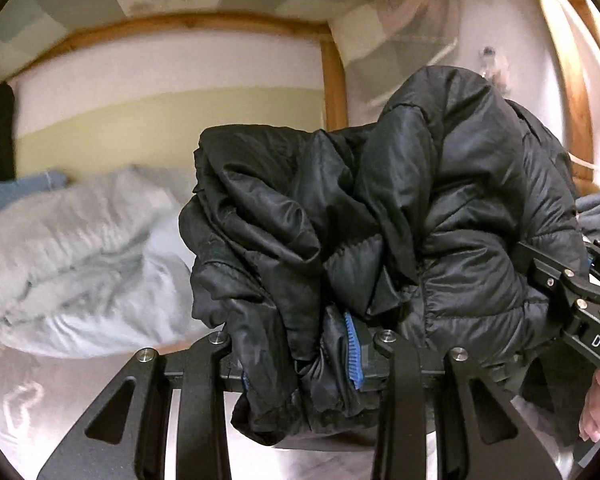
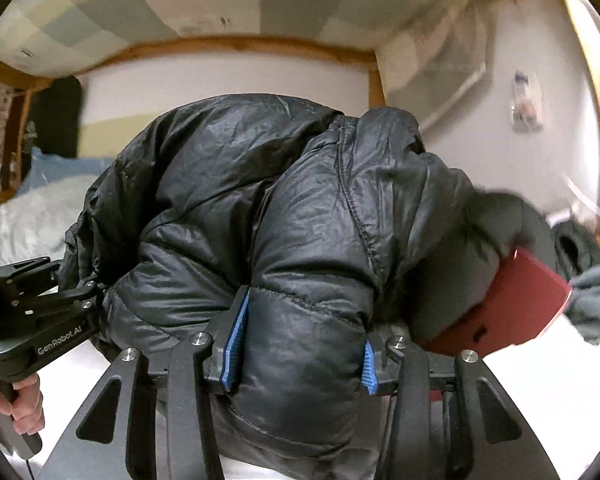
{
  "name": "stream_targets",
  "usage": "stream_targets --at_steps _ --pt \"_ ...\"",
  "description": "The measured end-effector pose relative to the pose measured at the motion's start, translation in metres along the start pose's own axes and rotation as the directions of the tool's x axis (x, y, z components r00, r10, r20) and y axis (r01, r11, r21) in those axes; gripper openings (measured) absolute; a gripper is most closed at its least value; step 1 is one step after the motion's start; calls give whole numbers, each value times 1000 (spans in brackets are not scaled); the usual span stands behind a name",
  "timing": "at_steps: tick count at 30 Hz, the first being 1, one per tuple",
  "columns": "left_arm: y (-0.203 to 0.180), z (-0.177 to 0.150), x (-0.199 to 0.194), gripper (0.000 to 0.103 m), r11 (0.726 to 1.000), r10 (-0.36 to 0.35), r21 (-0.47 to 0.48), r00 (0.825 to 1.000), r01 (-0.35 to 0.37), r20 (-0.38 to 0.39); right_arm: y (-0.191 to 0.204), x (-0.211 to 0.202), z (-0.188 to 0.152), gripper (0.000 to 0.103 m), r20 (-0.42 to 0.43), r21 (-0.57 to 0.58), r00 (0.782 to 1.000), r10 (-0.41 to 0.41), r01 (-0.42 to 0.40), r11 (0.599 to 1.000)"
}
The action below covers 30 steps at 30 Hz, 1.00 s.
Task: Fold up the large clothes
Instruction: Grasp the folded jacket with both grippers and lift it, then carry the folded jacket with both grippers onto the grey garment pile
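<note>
A black puffer jacket is bunched up and lifted above the bed. My left gripper is shut on a crumpled fold of it; one blue pad shows beside the cloth. The right gripper also shows at the right edge of the left wrist view. In the right wrist view the jacket fills the middle. My right gripper is shut on a thick padded roll of it, between its blue pads. The left gripper shows at the left edge there, against the jacket.
A pale blue-grey duvet lies heaped on the white bed. A red flat case lies under the jacket at the right, next to grey cloth. A wooden frame and white wall stand behind.
</note>
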State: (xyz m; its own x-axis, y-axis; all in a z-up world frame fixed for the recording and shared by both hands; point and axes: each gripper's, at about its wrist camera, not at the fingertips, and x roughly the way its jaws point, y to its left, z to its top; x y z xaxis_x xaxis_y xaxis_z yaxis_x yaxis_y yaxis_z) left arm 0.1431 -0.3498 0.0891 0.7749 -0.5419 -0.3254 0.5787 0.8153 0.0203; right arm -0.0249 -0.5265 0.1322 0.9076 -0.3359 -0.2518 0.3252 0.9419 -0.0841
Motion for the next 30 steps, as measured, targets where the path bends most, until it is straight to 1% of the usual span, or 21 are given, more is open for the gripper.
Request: stream_targets --at_steps 2,3,4,5,6,7,8,9,10,12,14,15,16,17,18,19,20,23,26,28,30 --pt "2 -12 19 35 1000 -13 -22 998 11 -63 -8 20 -8 50 -64 8 998 -15 16 1000" --pt "3 -17 31 36 999 -17 -29 995 15 -94 -11 30 -15 54 -104 21 994 -23 25 999" --pt "4 -20 41 38 999 -14 -33 993 10 -116 -14 37 -19 60 -133 39 991 -29 34 999" --pt "7 -21 46 43 999 -6 -32 993 3 -120 -20 40 -21 64 -142 63 989 -41 51 997" --pt "7 -23 47 45 1000 -1 -28 994 -2 -113 -22 39 -25 77 -126 67 989 -71 80 995" --pt "9 -22 47 54 1000 10 -26 995 -13 -100 -22 35 -24 87 -100 54 988 -121 126 991" --pt "12 -18 47 65 999 32 -28 996 -34 -89 -20 28 -24 88 -61 23 981 -183 185 982" --pt "11 -20 44 68 998 49 -34 996 -52 -75 -18 24 -22 88 -43 7 978 -203 203 979" --pt "14 -16 40 75 997 67 -42 996 -70 -58 -18 21 -20 88 -31 1 977 -209 210 978" --pt "7 -12 25 80 992 121 -33 993 -120 10 -20 8 -15 88 16 35 980 -198 198 980" --pt "7 -4 3 80 991 133 -5 987 -133 92 -30 -4 -10 85 72 92 980 -188 181 979" --pt "8 1 -4 80 992 124 5 985 -126 118 -35 -7 -8 73 84 120 980 -178 168 979" --pt "7 6 -11 78 994 103 16 985 -106 139 -43 -9 -5 54 85 164 984 -154 139 977" --pt "6 10 -14 60 997 72 31 986 -77 149 -48 -7 0 44 75 194 988 -134 117 974" --pt "4 15 -14 47 997 47 52 988 -55 144 -56 -1 4 29 52 236 994 -98 83 968" --pt "-1 19 -10 28 996 27 80 992 -38 124 -60 4 7 21 30 270 998 -62 52 961" --pt "-6 23 -4 18 994 14 106 995 -24 101 -66 14 7 18 3 300 1000 -22 20 954" --pt "-23 27 21 13 983 24 183 999 -30 34 -63 31 9 16 -50 304 997 51 -34 952" --pt "-30 27 58 12 966 118 235 993 -108 -29 -58 58 8 16 -122 231 992 18 11 973" --pt "-22 29 81 12 973 130 203 988 -112 -79 -54 73 6 16 -167 199 986 -7 40 979" --pt "-13 30 100 12 981 122 166 984 -100 -126 -51 85 3 16 -196 187 980 -13 51 981"
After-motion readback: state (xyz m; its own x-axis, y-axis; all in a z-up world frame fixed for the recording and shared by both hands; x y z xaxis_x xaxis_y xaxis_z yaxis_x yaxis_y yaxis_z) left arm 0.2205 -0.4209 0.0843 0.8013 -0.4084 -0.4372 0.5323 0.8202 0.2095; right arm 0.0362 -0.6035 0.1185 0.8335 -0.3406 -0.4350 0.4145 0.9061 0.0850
